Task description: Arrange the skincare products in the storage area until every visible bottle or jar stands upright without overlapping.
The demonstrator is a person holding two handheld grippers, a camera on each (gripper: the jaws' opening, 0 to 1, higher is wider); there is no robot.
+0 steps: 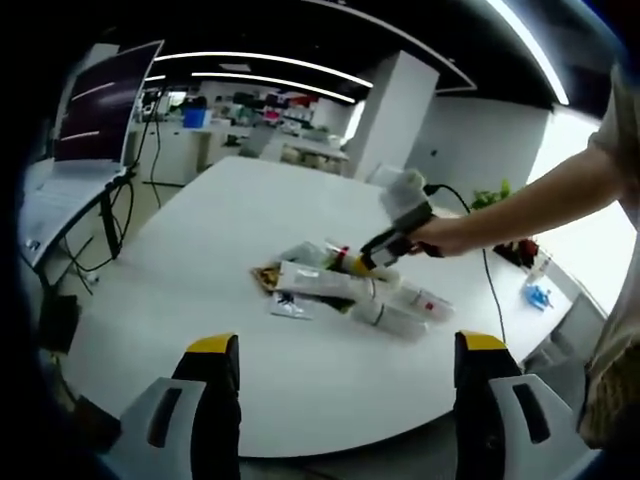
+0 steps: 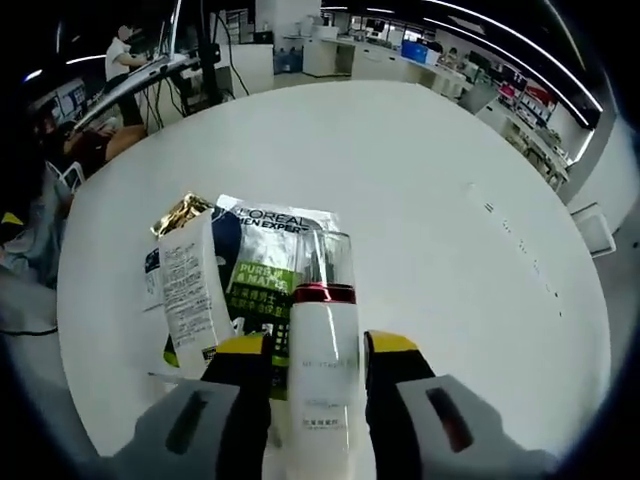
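Note:
A pile of skincare products (image 1: 340, 285) lies flat in the middle of the white round table (image 1: 220, 230). In the right gripper view, a white bottle (image 2: 322, 360) with a red band and a clear cap lies between the jaws of my right gripper (image 2: 316, 345), which is shut on it. Left of the bottle are a green and white L'Oreal packet (image 2: 262, 262), a white printed tube (image 2: 190, 290) and a gold wrapper (image 2: 180, 213). My left gripper (image 1: 347, 345) stands wide open over the near table edge, short of the pile. The right gripper (image 1: 368, 260) reaches into the pile from the right, held by a hand (image 1: 445, 235).
A monitor (image 1: 95, 100) on a stand with cables stands left of the table. A black cable (image 1: 478, 225) runs over the table's far right. Bare tabletop (image 2: 430, 180) stretches beyond the pile. A person (image 2: 125, 50) sits at a desk in the background.

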